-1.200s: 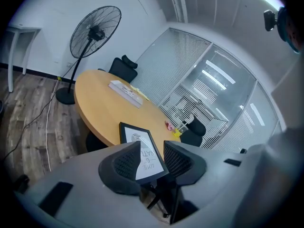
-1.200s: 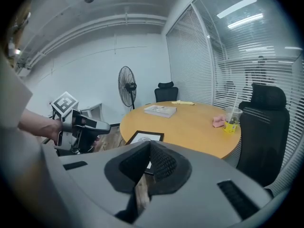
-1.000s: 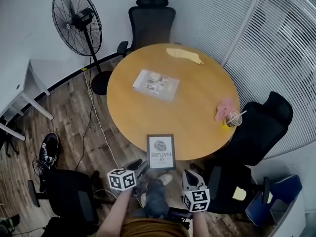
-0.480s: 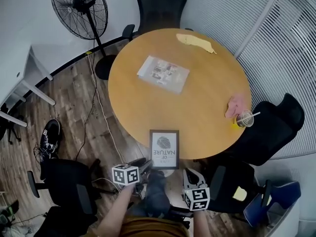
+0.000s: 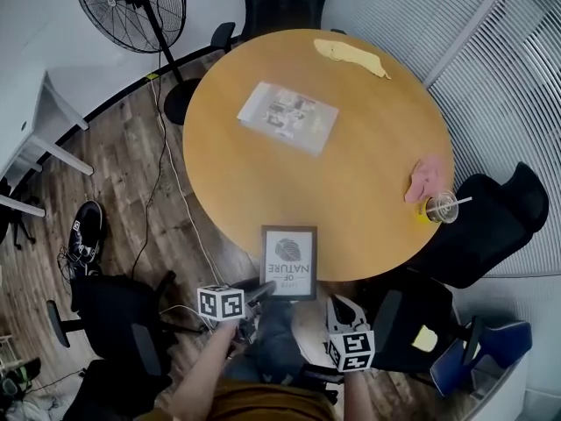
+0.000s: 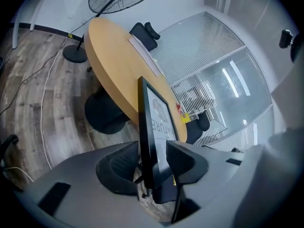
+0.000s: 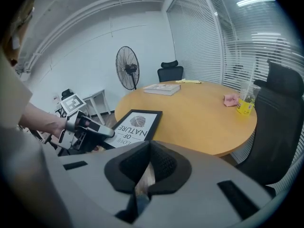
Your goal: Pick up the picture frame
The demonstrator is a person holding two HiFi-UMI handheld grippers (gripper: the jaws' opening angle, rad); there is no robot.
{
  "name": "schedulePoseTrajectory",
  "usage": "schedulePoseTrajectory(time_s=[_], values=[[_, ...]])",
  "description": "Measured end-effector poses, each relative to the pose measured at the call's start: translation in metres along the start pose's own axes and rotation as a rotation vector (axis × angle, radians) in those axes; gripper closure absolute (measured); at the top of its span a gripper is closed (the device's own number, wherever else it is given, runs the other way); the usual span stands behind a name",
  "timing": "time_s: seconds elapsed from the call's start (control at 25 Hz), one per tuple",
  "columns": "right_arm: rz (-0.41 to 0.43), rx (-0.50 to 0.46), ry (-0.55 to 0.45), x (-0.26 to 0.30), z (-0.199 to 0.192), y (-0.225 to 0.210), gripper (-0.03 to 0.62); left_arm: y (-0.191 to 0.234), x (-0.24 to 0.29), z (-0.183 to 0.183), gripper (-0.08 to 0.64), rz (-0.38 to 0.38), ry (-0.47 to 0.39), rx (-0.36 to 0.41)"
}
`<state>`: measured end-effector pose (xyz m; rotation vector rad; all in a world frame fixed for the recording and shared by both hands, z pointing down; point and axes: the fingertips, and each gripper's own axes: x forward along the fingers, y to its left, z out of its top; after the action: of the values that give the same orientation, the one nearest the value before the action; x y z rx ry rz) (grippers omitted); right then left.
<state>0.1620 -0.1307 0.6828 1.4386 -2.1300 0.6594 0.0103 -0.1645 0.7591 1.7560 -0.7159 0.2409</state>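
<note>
The black picture frame [image 5: 288, 262] with a white print lies on the near edge of the round wooden table [image 5: 263, 182], its near end hanging over the rim. My left gripper [image 5: 255, 293] reaches its near left corner. In the left gripper view the frame [image 6: 156, 122] stands edge-on between the jaws of my left gripper [image 6: 152, 152], which are opening, with the pads [image 6: 183, 161] close beside it. My right gripper [image 5: 340, 309] hangs below the table's edge, right of the frame [image 7: 137, 123]. In its own view my right gripper [image 7: 149, 148] is shut and empty.
A magazine [image 5: 287, 117], a yellow object [image 5: 351, 57], a pink cloth [image 5: 425, 178] and a cup with a straw [image 5: 441, 207] lie on the table. Black chairs [image 5: 482, 226] ring it. A standing fan [image 5: 131, 7], a floor cable [image 5: 175, 191] and a shoe [image 5: 85, 239] are to the left.
Both grippers have sunk a little by the table's near edge, and the left one has rolled. The frame lies where it was on the table.
</note>
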Motion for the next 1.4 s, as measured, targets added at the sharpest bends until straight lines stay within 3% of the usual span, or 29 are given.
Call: schedulePoseTrajectory(time_s=[0.36, 0.72, 1.08, 1.4], values=[[-0.009, 0.013, -0.019, 0.011, 0.011, -0.015, 0.58, 0.001, 0.012, 0.0, 0.37, -0.076, -0.009, -0.108], [0.001, 0.027, -0.02, 0.011, 0.007, -0.013, 0.58, 0.0, 0.018, -0.003, 0.397, -0.108, -0.028, -0.117], [-0.004, 0.03, -0.02, 0.007, 0.007, -0.014, 0.579, -0.006, 0.02, -0.004, 0.449, -0.168, -0.036, -0.199], [-0.012, 0.041, -0.044, 0.002, 0.014, -0.01, 0.58, -0.016, 0.015, 0.002, 0.477, -0.185, -0.048, -0.194]])
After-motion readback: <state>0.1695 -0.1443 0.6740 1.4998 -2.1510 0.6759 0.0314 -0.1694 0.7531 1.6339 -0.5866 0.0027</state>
